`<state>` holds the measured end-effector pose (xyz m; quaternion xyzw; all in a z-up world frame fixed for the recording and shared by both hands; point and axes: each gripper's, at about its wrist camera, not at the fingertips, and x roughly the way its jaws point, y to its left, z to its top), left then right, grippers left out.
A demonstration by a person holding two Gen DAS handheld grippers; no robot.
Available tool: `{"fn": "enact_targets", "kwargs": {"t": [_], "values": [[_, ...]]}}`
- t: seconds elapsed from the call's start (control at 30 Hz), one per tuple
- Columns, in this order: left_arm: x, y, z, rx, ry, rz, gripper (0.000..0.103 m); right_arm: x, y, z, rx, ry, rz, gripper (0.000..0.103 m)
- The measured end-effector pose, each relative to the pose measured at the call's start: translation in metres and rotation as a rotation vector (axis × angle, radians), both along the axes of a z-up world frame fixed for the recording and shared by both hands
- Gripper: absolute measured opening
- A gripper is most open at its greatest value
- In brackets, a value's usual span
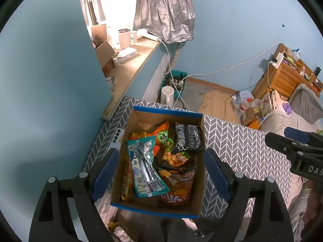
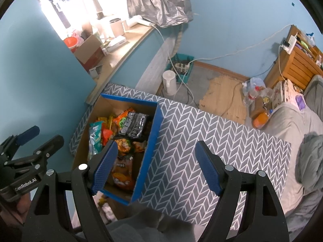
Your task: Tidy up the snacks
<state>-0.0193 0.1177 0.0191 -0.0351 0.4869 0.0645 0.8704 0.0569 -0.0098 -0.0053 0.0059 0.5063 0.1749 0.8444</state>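
A cardboard box with a blue rim [image 1: 167, 111] [image 2: 155, 127] stands at the left end of a table with a grey herringbone cloth [image 1: 238, 141] [image 2: 201, 141]. It holds several snack packs: a teal pack [image 1: 144, 167], a black pack [image 1: 186, 138] [image 2: 134, 128], orange packs [image 1: 175, 193] [image 2: 121, 173]. My left gripper [image 1: 161, 174] is open and empty above the box, its fingers on either side of it. My right gripper [image 2: 155, 167] is open and empty above the box's right wall and the cloth. Each gripper shows at the edge of the other's view.
A phone [image 1: 116, 138] lies on the cloth left of the box. A window ledge [image 1: 129, 70] with clutter runs along the left wall. On the floor beyond the table are a white kettle [image 1: 167, 95], a power strip and cables. A bed [image 2: 298, 121] is at the right.
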Motion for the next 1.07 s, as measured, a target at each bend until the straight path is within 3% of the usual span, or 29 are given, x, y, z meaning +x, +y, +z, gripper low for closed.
{"fn": "enact_targets", "kwargs": {"t": [1.07], "values": [[0.0015, -0.0012, -0.0063, -0.017, 0.010, -0.009, 0.087, 0.0032, 0.0012, -0.0011, 0.011, 0.007, -0.011, 0.079]]}}
